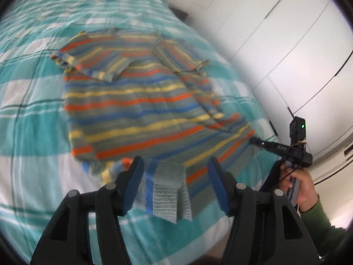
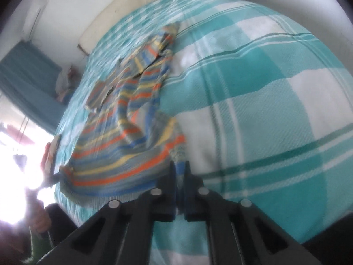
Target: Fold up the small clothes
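Note:
A small knitted sweater (image 1: 141, 101) with orange, yellow, blue and grey stripes lies spread on the bed, its sleeves folded in over the body. My left gripper (image 1: 176, 176) is open at the near hem. A grey ribbed flap of the sweater (image 1: 169, 192) hangs between its blue pads without either pad pressing on it. In the right wrist view the sweater (image 2: 123, 154) is bunched and slightly lifted at its near corner. My right gripper (image 2: 179, 172) is shut on that striped hem corner. The right gripper (image 1: 253, 141) also shows at the sweater's right corner, held by a hand (image 1: 302, 187) in a green sleeve.
A teal and white checked bedspread (image 1: 33, 121) covers the whole bed (image 2: 275, 110). White wardrobe doors (image 1: 286, 44) stand close along the bed's right side. A pale headboard (image 2: 123, 11) lies at the far end. Both views are blurred.

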`<action>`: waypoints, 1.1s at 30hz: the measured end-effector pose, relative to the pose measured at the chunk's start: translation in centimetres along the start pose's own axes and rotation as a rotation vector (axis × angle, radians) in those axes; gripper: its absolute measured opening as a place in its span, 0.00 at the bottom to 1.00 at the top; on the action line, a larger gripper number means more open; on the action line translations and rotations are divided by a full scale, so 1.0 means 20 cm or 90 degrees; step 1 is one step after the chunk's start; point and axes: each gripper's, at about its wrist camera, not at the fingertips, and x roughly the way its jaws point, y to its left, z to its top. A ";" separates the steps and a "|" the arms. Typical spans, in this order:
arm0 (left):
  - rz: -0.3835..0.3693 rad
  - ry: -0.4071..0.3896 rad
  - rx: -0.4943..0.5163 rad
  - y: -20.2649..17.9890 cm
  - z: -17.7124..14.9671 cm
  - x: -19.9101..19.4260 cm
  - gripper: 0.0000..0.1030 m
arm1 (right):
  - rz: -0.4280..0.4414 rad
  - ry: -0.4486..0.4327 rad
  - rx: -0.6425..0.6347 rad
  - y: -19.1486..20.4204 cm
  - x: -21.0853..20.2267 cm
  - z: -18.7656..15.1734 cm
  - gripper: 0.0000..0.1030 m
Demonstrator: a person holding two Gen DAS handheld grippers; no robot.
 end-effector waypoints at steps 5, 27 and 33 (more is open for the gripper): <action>-0.005 0.023 -0.074 0.13 0.00 0.03 0.62 | -0.037 -0.005 0.024 -0.03 0.07 -0.02 0.07; 0.322 0.030 0.027 -0.11 -0.05 0.29 0.07 | -0.135 -0.092 -0.085 0.14 -0.19 -0.12 0.54; 0.243 0.009 -0.024 0.00 -0.18 0.06 0.00 | -0.134 -0.089 -0.097 0.13 -0.22 -0.12 0.54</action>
